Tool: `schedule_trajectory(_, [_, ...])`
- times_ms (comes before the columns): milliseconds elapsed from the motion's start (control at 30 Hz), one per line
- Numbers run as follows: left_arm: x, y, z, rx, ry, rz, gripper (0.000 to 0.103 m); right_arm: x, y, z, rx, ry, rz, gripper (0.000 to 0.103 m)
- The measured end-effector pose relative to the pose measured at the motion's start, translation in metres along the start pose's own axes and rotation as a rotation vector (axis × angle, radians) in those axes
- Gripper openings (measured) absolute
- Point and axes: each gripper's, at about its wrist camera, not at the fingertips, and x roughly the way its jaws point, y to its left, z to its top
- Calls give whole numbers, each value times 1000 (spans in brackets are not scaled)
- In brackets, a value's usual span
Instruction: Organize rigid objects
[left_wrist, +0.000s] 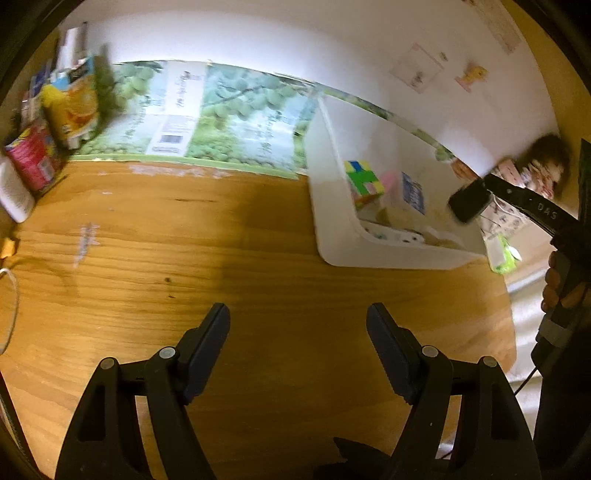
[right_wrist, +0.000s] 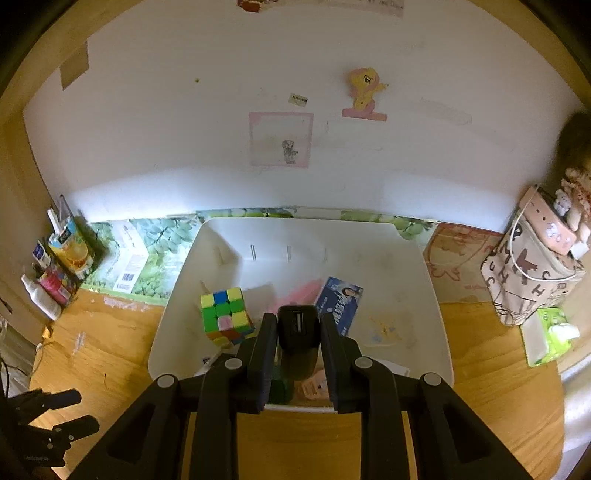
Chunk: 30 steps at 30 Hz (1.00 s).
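Right gripper (right_wrist: 298, 350) fingers clamp black mouse (right_wrist: 298, 328) above bin (right_wrist: 173, 295).

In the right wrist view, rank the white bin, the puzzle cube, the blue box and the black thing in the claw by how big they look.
1. White bin, by far the largest.
2. Puzzle cube.
3. Blue box, partly hidden, so its place against the cube is unsure.
4. Black thing in the right claw; it sits nearest the camera, so its rank is unsure.
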Motion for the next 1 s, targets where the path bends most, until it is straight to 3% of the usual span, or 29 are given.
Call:
schedule_trajectory(100, [-6,6,0,-28,-17,38,79,1,-2,5,4,-20,20,26])
schedule_trajectory(300, [-14,2,-4,-82,-42,114,79,-4,-14,1,7,-14,68,66])
schedule_trajectory(367, [-17,-6,-6,-94,-54,124,79,-8,-22,-3,4,-12,76,68])
schedule_trajectory(433, [-20,-19,-10,-97,-71,140,79,-12,-31,-9,4,-2,82,77])
schedule_trajectory(633, [-26,-63,-27,-90,-99,185,79,-19,-59,-34,42,45,139,81])
schedule_trajectory(800, [-31,-105,-48,-87,-119,194,79,-23,-69,-73,39,136,226,81])
schedule_trajectory(1000, [-44,-149,-73,-80,-179,232,79,-45,-79,-117,5,231,265,82])
